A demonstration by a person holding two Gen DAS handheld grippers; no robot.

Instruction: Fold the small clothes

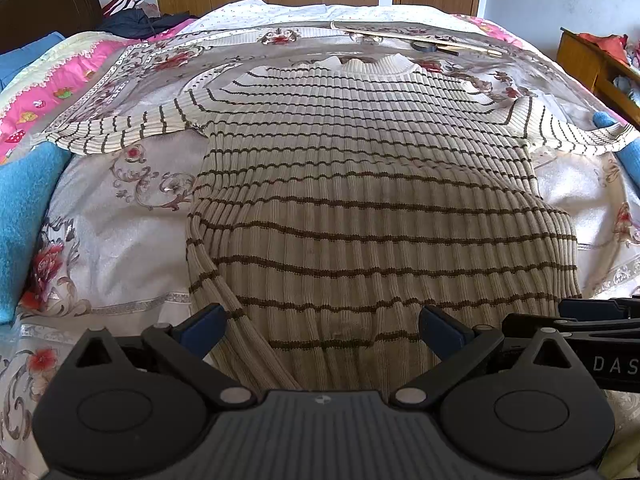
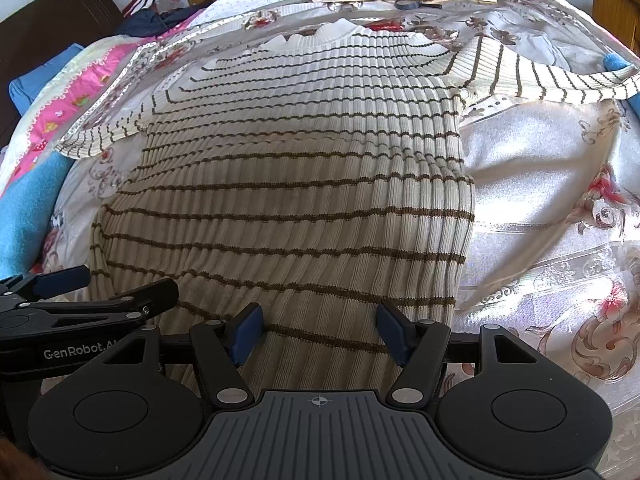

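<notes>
Two grippers, left gripper (image 1: 322, 330) and right gripper (image 2: 320, 330), spread over sweater (image 1: 360, 200) hem

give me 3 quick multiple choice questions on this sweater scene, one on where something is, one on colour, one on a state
1. Where does the roll of tape lie?
A. past the sweater's collar
B. on the left sleeve
C. between the left gripper's fingers

2. What colour are the sweater stripes?
A. pink
B. brown
C. blue

3. How do the left gripper and right gripper stand?
A. both shut
B. one shut on a sleeve
C. both open over the hem

Answers: 1 A, it sits beside the sticks beyond the neckline. 2 B, thin brown lines cross cream ribbing. 3 C, each pair of blue pads is spread apart with fabric showing between.
</notes>
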